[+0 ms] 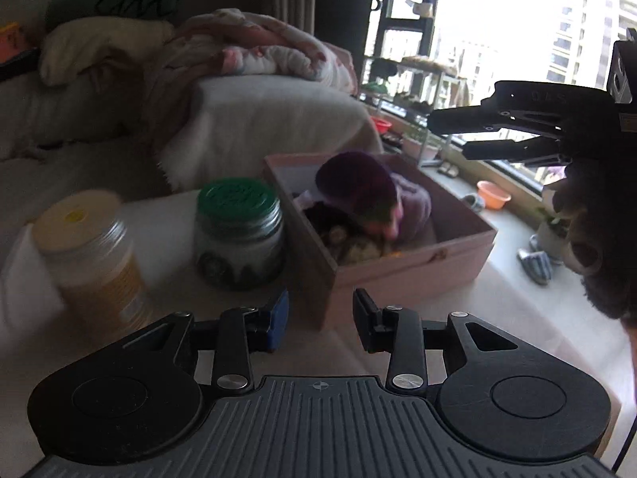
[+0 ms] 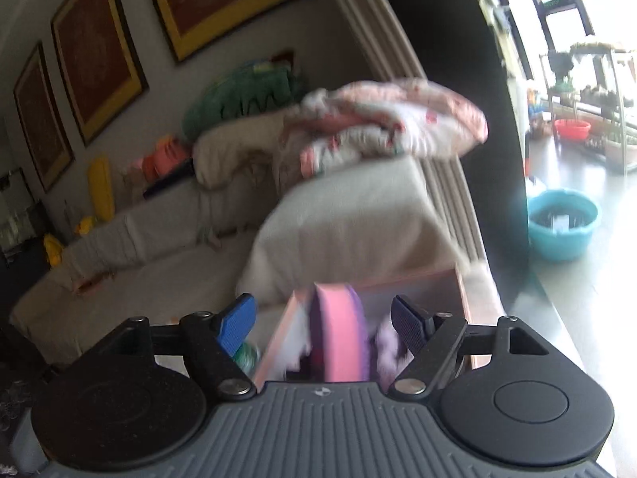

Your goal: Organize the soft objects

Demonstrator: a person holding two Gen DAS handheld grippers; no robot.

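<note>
Two empty claws hang over a pink box (image 1: 414, 267) on a pale surface (image 1: 398, 350) beside a sofa (image 1: 258, 119). Left claw (image 1: 320, 318) is low at the box's near corner, jaws moderately apart, gripping nothing. Right claw (image 2: 322, 318) is above the box with jaws spread wide; a pink-and-purple plush (image 2: 342, 338) shows in the gap, but the pads press on nothing, so it appears released. Purple soft things (image 1: 358, 191) already fill the box. To do this step well, the right claw should rise clear so no fabric snags on a pad, and the plush should settle below the rim. Two jars, green-lidded (image 1: 239, 235) and yellow-lidded (image 1: 91, 259), crowd the box's left side and could be knocked by the left claw. A crumpled blanket (image 1: 254, 47) and cushions lie on the sofa, well apart from the box.
</note>
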